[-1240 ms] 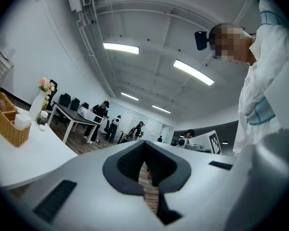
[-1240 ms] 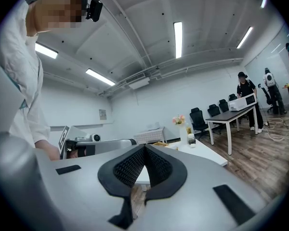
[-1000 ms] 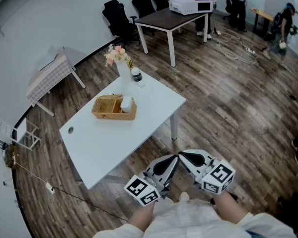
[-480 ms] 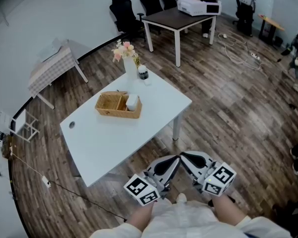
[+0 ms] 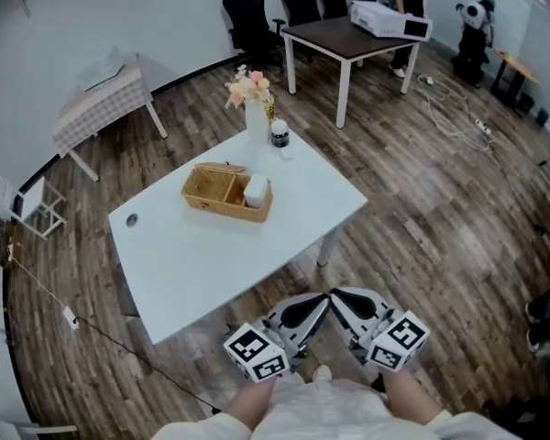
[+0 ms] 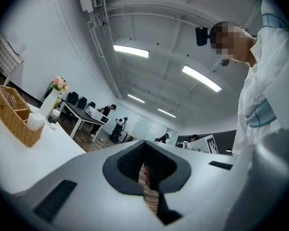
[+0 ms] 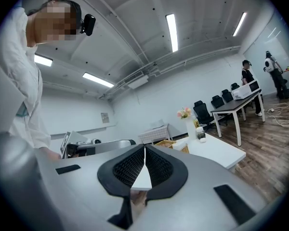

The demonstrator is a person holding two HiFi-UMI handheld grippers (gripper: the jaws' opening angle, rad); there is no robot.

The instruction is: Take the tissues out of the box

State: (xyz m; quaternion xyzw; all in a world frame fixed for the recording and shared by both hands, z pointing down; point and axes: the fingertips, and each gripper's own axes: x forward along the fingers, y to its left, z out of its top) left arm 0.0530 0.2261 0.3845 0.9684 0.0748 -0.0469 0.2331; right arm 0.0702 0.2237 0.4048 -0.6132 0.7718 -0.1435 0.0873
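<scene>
Wood-plank floor [image 5: 422, 200], open room all round. White rectangular desk [image 5: 192, 264], square edges. Woven wicker basket [image 5: 211, 189] mid-desk, white tissue box [image 5: 256, 191] in its right compartment. Left gripper [image 5: 322, 299] and right gripper [image 5: 338, 294] short of desk edge, jaws pressed together, empty.

The left gripper [image 5: 322, 298] and right gripper [image 5: 335, 294], tips nearly touching, hang before a white table [image 5: 192, 264] carrying a basket [image 5: 216, 192] and flower vase [image 5: 257, 120].

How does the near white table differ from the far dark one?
The white table has a pale top; the dark table a brown one. The white table bears a basket and flower vase; the dark table a white machine. Black chairs stand by the dark table only. Both have white legs.
</scene>
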